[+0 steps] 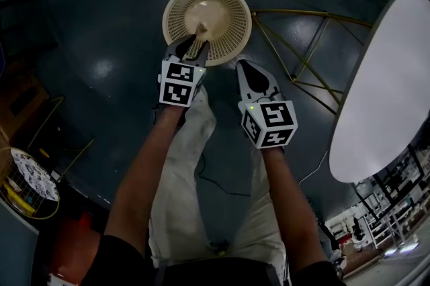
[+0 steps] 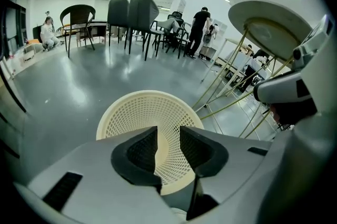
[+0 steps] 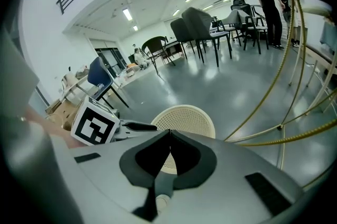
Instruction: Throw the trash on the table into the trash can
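Your left tool (image 1: 194, 41) hangs over the mesh trash can (image 1: 225, 6), jaws spread, with only the can's mesh showing between them. Whether any trash lies on the can's pale bottom cannot be made out. Your right tool (image 1: 245, 66) is just beside the can, jaws pressed together on nothing. The white oval surface (image 1: 383, 90) is cut off at the right edge of the head view, and its gold legs (image 1: 306, 50) slant down close to the can. The can stands on a glossy dark floor (image 1: 101, 23) that lies open to its left. Chairs (image 2: 131, 15) stand well back.
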